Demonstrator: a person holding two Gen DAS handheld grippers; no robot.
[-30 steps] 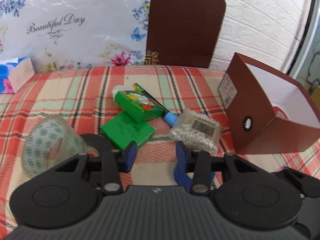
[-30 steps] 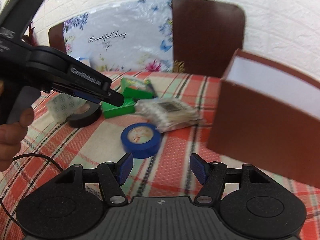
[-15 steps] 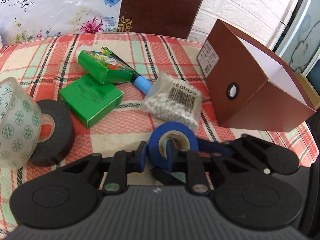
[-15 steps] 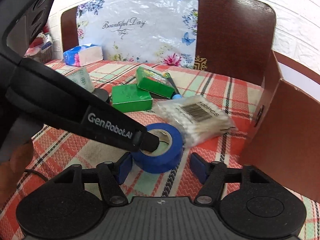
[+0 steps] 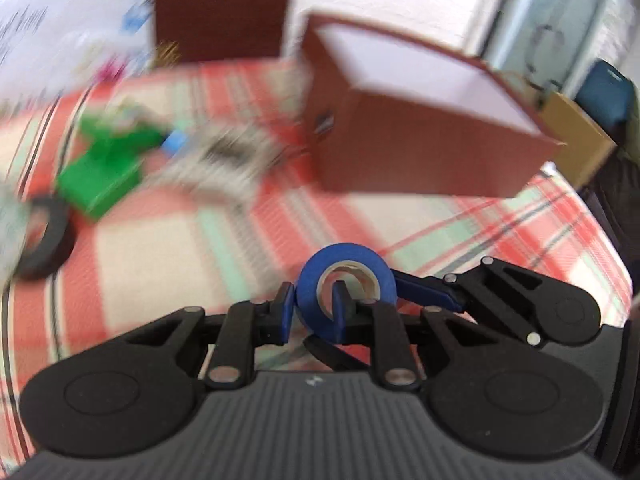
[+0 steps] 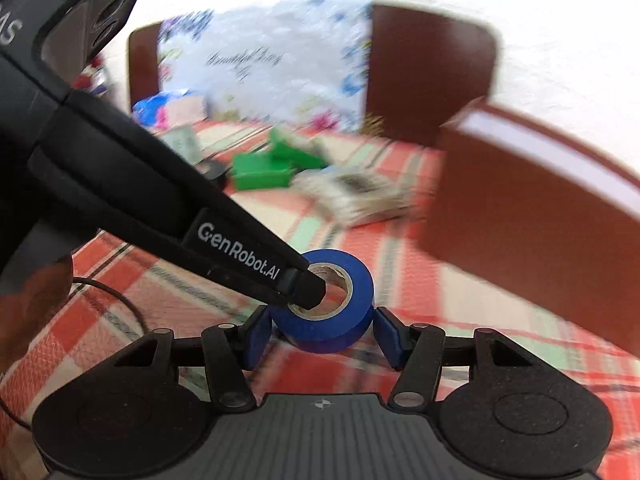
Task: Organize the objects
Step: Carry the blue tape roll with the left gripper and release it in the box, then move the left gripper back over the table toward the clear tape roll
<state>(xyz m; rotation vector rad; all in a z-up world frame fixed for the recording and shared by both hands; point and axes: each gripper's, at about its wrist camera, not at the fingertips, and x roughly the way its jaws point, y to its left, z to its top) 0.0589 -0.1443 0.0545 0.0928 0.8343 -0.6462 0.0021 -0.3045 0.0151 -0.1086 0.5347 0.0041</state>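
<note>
While the left gripper (image 5: 310,312) pinched the wall of a blue tape roll (image 5: 346,280), one finger inside its core, the right gripper (image 6: 322,338) stood open with its fingers on either side of the same roll, though contact was unclear. An open brown box (image 5: 420,152) sat on the plaid bench (image 5: 168,256) beyond, beside blurred green boxes (image 5: 106,168).
</note>
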